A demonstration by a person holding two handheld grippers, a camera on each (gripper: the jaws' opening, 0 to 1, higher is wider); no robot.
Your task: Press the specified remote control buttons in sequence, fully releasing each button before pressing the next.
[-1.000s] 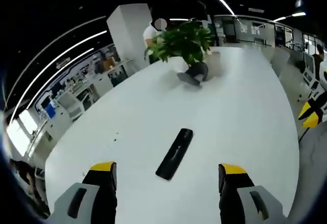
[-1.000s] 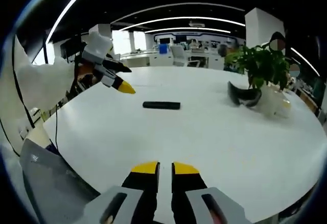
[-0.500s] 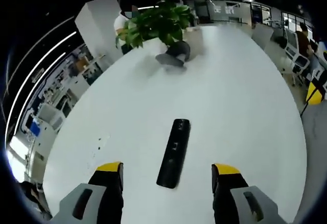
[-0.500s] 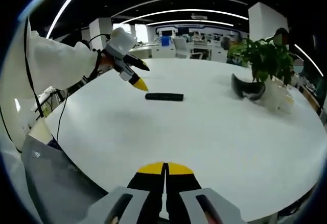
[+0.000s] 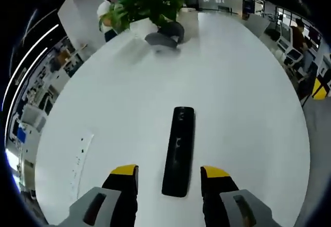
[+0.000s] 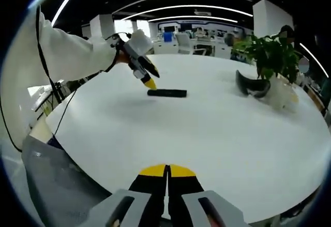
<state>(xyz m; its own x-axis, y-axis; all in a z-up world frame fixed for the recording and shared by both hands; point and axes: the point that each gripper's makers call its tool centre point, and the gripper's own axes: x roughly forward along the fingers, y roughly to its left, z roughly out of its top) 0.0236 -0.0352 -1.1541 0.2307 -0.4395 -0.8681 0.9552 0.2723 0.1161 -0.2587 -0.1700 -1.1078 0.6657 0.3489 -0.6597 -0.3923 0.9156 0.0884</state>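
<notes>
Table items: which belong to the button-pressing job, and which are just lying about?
Job:
remote control
left gripper, open, its jaws either side of the remote's near end
right gripper, shut

Lying about:
potted plant
dark headset-like object

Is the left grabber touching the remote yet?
Apart. In the left gripper view, the left gripper has its jaws open on either side of the remote, with white table showing between each yellow tip and the remote.

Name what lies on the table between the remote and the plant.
Bare white table for most of the stretch in both views; only a dark curved object sits at the plant end, well clear of the remote.
</notes>
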